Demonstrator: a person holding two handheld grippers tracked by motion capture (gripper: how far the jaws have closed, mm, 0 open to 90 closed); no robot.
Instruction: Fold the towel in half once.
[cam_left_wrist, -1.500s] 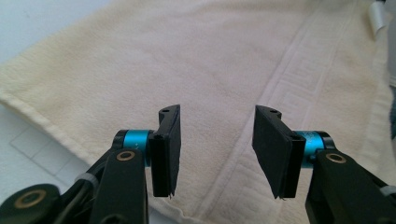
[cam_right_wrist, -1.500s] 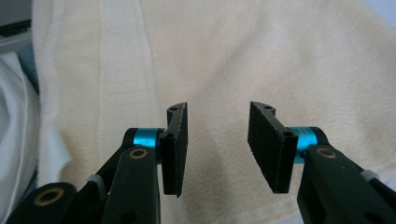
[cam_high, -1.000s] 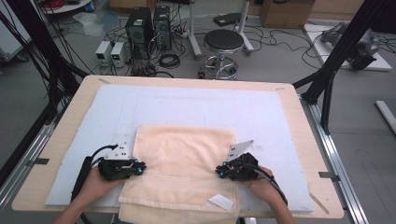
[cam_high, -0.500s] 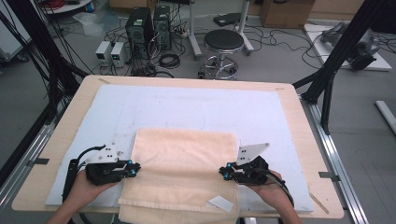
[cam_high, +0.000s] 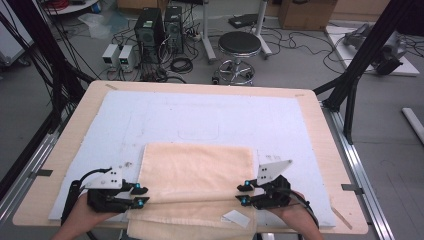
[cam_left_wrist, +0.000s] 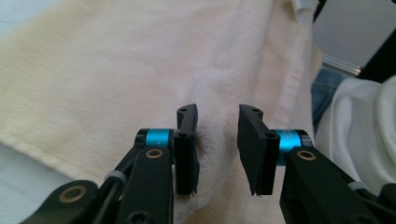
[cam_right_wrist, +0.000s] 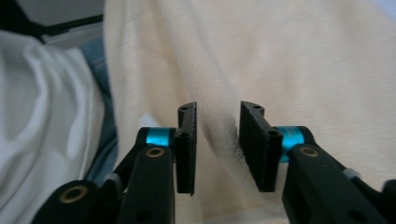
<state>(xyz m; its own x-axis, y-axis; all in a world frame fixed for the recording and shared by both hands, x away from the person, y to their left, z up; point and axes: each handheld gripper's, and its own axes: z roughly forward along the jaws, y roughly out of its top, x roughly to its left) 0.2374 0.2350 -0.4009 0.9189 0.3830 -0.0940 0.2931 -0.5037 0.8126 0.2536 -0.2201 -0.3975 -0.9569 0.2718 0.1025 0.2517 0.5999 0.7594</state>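
Both the left gripper (cam_high: 142, 196) and the right gripper (cam_high: 242, 193) have just been opening, jaws parted with a fold ridge of the cream towel (cam_high: 197, 172) loose between them. The towel lies folded on the blue mat (cam_high: 210, 117) at the table's near edge. The fold looks just released; next likely calls for drawing both grippers clear without dragging the cloth.

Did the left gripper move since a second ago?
Yes. The left gripper slid outward off the towel, toward the table's left edge; its jaws have just been opening, with a towel fold between them.
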